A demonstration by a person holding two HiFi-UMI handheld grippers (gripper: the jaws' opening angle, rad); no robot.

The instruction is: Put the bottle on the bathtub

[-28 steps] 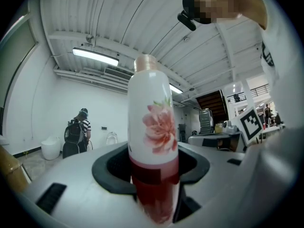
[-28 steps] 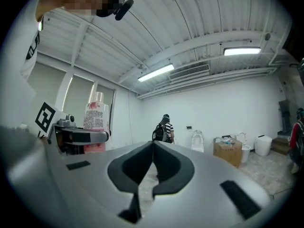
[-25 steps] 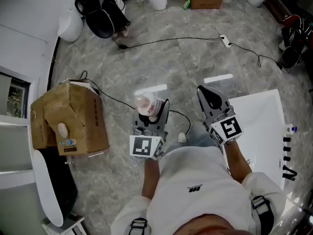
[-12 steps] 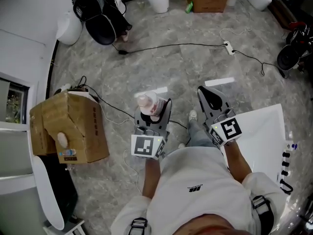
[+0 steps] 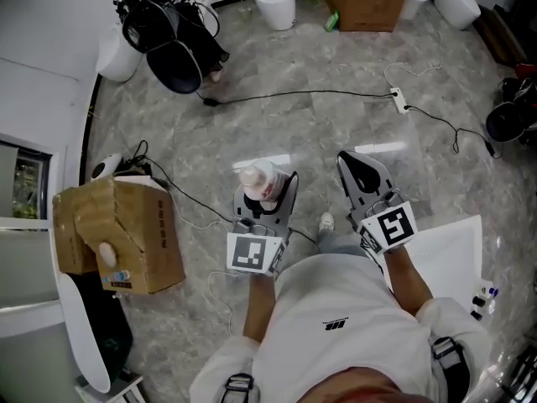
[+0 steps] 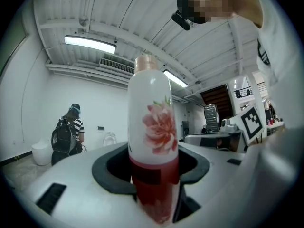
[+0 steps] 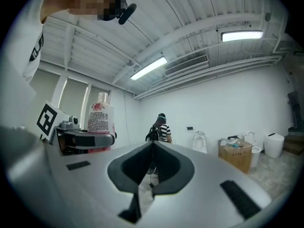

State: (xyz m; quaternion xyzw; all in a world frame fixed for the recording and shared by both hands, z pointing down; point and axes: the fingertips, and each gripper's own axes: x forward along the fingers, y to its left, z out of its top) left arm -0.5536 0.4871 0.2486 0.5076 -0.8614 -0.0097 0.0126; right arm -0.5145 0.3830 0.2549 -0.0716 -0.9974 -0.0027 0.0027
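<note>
The bottle [image 5: 258, 181] is not on the white bathtub [image 5: 453, 250]. It stands upright in the left gripper [image 5: 267, 188], over the grey marble floor [image 5: 319, 133] well to the left of the bathtub. In the left gripper view the jaws pinch the bottle [image 6: 152, 141] by its red lower part, with the white body, its pink flower print and the pale cap rising above the left gripper [image 6: 153, 177].

The right gripper [image 5: 357, 164] hovers just beside the bathtub's near left edge, between it and the bottle. Its jaws are pressed together with nothing between them (the right gripper [image 7: 152, 145] view shows the tips meeting).

Far left of the bathtub, beyond both grippers, a cardboard box [image 5: 117, 233] sits on the floor. A power strip [image 5: 401, 101] with its black cable lies on the floor beyond the bathtub.
</note>
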